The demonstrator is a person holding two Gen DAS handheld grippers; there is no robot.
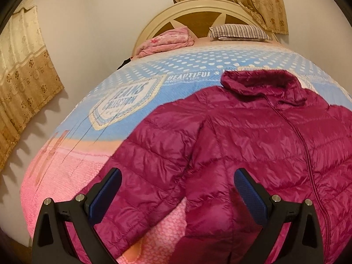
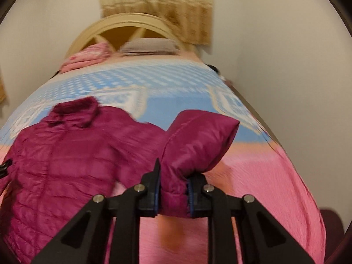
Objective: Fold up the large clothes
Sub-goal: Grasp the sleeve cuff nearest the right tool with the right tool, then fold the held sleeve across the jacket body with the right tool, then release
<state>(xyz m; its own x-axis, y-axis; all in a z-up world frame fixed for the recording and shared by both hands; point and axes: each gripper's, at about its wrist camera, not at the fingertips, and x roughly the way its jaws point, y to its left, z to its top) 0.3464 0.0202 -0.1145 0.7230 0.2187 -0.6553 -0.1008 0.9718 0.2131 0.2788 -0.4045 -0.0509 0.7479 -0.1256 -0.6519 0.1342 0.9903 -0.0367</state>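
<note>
A magenta quilted puffer jacket [image 1: 253,136] lies front up on the bed, zipper closed, collar toward the headboard. In the left wrist view its sleeve [image 1: 140,176] runs down toward the bed's near edge. My left gripper [image 1: 178,183] hovers above that sleeve and the jacket's side, open, with nothing between its blue pads. In the right wrist view the jacket [image 2: 66,149] lies at the left. My right gripper [image 2: 173,187] is shut on the other sleeve [image 2: 198,140] near the cuff, and the sleeve arches up off the bed.
The bed carries a pink and blue blanket [image 1: 72,171] with lettering. A folded pink quilt [image 1: 167,41] and a striped pillow [image 1: 239,32] rest by the curved headboard [image 1: 198,6]. Walls and curtains [image 1: 24,83] stand close on both sides.
</note>
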